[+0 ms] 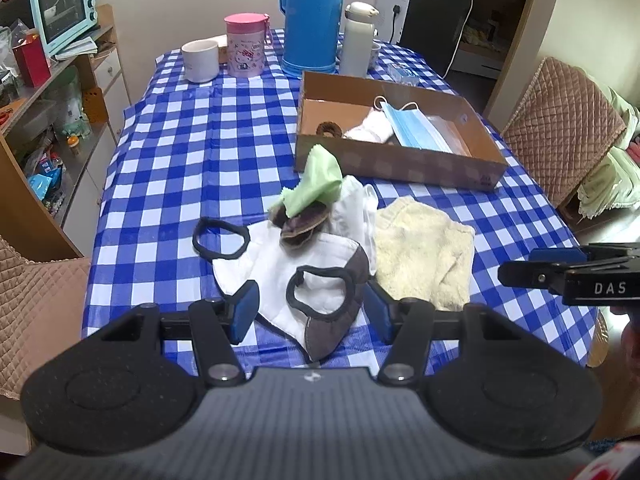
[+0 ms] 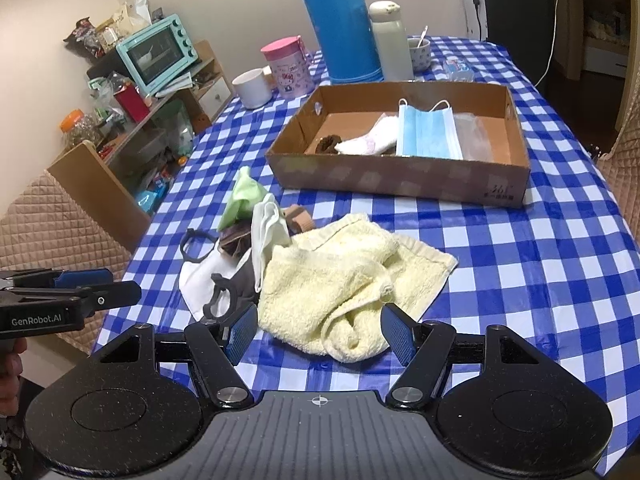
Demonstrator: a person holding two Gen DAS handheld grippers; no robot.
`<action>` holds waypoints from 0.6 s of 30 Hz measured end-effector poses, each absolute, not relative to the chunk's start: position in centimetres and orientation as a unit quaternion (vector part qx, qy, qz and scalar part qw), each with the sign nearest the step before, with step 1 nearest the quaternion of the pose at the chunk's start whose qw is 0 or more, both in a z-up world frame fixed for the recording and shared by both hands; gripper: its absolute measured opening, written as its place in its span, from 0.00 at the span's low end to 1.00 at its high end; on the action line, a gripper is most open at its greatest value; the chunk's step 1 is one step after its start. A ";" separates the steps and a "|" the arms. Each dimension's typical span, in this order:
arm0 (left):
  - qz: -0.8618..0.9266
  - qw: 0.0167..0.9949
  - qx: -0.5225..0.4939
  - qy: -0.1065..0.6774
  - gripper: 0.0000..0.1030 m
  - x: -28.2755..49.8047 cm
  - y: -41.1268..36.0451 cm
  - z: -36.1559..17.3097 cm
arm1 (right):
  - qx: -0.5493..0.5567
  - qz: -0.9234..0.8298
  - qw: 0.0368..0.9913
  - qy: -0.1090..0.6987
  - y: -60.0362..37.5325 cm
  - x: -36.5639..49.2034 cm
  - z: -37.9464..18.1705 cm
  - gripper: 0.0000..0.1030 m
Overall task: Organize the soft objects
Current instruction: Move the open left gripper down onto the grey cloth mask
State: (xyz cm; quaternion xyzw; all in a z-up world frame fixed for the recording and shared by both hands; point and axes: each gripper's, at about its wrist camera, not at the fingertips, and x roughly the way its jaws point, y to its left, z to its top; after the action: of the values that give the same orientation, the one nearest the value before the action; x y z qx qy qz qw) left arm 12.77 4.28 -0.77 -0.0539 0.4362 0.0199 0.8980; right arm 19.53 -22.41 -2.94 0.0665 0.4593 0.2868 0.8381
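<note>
Roughly halfway: both grippers hung open and empty over a pile not yet sorted.

The left gripper [image 1: 312,312] stood with its jaws apart astride the grey-and-white cloth mask [image 1: 320,280], pads not pressing on it; the right gripper [image 2: 320,332] was likewise parted around the near fold of the yellow towel [image 2: 340,280], gripping nothing. Behind these lay a green cloth [image 1: 320,180], a white cloth [image 2: 266,228] and a dark brown piece [image 1: 300,226], all heaped and touching. Farther back, the cardboard box [image 2: 400,184] already held a blue surgical mask [image 2: 426,132], a white cloth [image 2: 368,140] and a small brown thing, with bare floor left at its right end. I judged the checked tablecloth [image 2: 520,260] open between pile and box; the table's edges ran close on both sides, and the cups and flasks stood behind the box, out of the way.
</note>
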 end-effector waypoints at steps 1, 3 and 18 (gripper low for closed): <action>0.019 0.898 -0.054 0.437 0.53 12.8 4.2 -0.9 | 0.066 0.286 0.838 0.460 -22.4 19.6 -3.0 0.66; 0.017 0.897 -0.053 0.439 0.53 12.8 4.1 -1.1 | 0.066 0.285 0.837 0.462 -22.3 19.8 -3.3 0.66; 0.005 0.898 -0.040 0.439 0.53 14.9 3.9 -2.0 | 0.079 0.270 0.835 0.474 -22.5 21.7 -4.4 0.66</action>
State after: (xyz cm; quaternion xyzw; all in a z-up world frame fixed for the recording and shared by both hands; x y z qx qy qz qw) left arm 14.92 3.88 -2.04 -0.0400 0.4388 0.0050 0.8977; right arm 21.65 -22.47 -4.42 0.0793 0.4735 0.2698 0.8347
